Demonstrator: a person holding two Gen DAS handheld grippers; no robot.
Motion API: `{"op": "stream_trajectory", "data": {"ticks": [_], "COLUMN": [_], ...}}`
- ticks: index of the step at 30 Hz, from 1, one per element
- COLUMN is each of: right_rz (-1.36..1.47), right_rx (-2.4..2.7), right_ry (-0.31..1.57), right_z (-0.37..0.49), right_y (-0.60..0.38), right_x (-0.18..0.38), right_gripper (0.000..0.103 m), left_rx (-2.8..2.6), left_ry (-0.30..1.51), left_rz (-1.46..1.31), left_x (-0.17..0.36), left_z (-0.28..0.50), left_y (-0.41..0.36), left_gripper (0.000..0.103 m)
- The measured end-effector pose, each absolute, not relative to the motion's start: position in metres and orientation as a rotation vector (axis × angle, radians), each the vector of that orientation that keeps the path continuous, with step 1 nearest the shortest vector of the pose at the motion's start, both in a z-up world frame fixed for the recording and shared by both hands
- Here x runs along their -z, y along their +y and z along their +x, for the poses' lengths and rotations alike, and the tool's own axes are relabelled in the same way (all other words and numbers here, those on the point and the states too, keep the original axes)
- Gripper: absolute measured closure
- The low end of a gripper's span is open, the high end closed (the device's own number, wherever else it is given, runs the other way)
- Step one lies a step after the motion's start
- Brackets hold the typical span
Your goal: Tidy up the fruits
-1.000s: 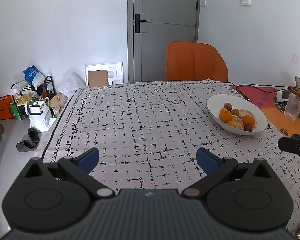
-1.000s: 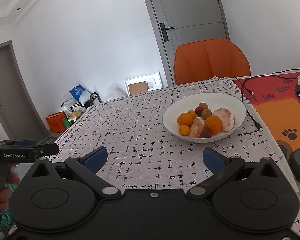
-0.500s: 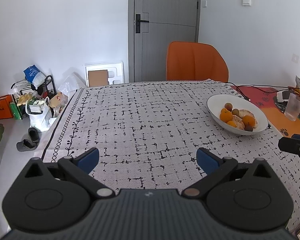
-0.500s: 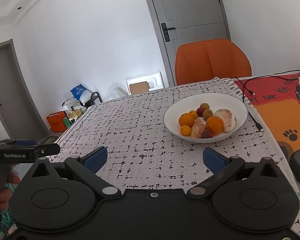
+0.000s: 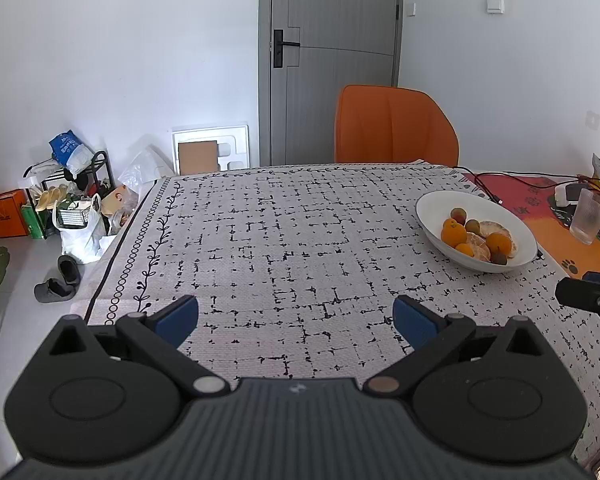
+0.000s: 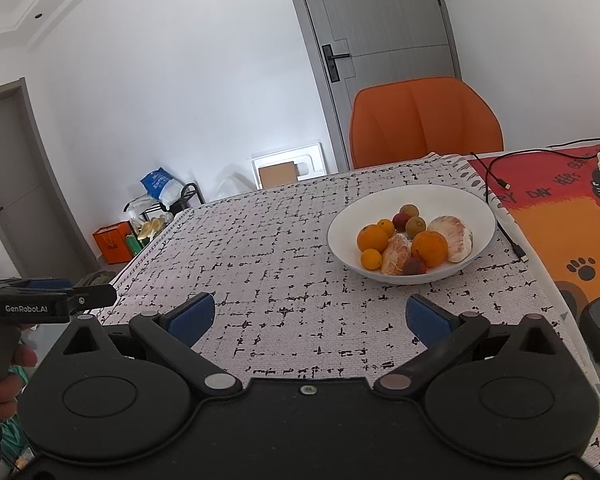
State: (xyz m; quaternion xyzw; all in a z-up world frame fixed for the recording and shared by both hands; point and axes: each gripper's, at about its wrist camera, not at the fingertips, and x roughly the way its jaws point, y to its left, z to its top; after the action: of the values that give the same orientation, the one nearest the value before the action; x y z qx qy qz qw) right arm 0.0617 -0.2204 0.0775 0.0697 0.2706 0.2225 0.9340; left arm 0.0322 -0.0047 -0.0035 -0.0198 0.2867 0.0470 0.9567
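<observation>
— Comparing this with a second ago, has anything moved?

— Hardly. The right claw (image 6: pixel 306 318) has crept a little nearer the white bowl (image 6: pixel 476 210), which sits a touch larger in its view; the left claw (image 5: pixel 296 322) hangs where it was, over the patterned cloth (image 5: pixel 284 240) on the bench.

— And the claws themselves?

— Both spread wide, blue pads well apart, nothing between them.

— The fruit?

— All of it lies in the bowl: oranges (image 6: pixel 372 238), two peeled citrus pieces (image 6: pixel 452 238), small brownish and reddish fruits (image 6: pixel 415 225) (no fruit lies loose on the cloth).

— So what does that mean?

— Gathered fruit fits a finished sort, or a bowl about to be emptied; I can't say which.
</observation>
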Motion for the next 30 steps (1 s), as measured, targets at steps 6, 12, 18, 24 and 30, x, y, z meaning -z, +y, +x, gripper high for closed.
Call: {"op": "stream_trajectory", "data": {"ticks": [6,12,18,24,30], "right_rz": [0.139,0.139,0.136,0.137,0.139], "right_rx": [-0.456,-0.454,-0.454,-0.454,-0.453], "right_ry": [0.554,0.559,0.557,0.561,0.563], "right_z": [0.0614,0.0618,0.0610,0.0627,0.0631], "right_y": [-0.2202,-0.2203,-0.2199,-0.2200,-0.2203], "right_x": [-0.0762,-0.0752,-0.0745,-0.0727,-0.0719], "right_gripper": [0.000,0.000,0.000,0.000,0.000], "left_rx": [-0.092,-0.092,-0.091,-0.090,-0.090], "left_ry": [0.581,0.578,0.576,0.574,0.567], "left_rz": [-0.041,-0.042,-0.046,-0.045,-0.042], "left_x": [0.0028,0.0030,0.0037,0.0042,0.0038], "left_z": [0.0324,0.0330,0.0326,0.0323,0.0317], "left_y": [-0.0046,-0.0045,-0.0051,-0.0056,-0.0062], "left_gripper": [0.001,0.001,0.001,0.001,0.001]}}
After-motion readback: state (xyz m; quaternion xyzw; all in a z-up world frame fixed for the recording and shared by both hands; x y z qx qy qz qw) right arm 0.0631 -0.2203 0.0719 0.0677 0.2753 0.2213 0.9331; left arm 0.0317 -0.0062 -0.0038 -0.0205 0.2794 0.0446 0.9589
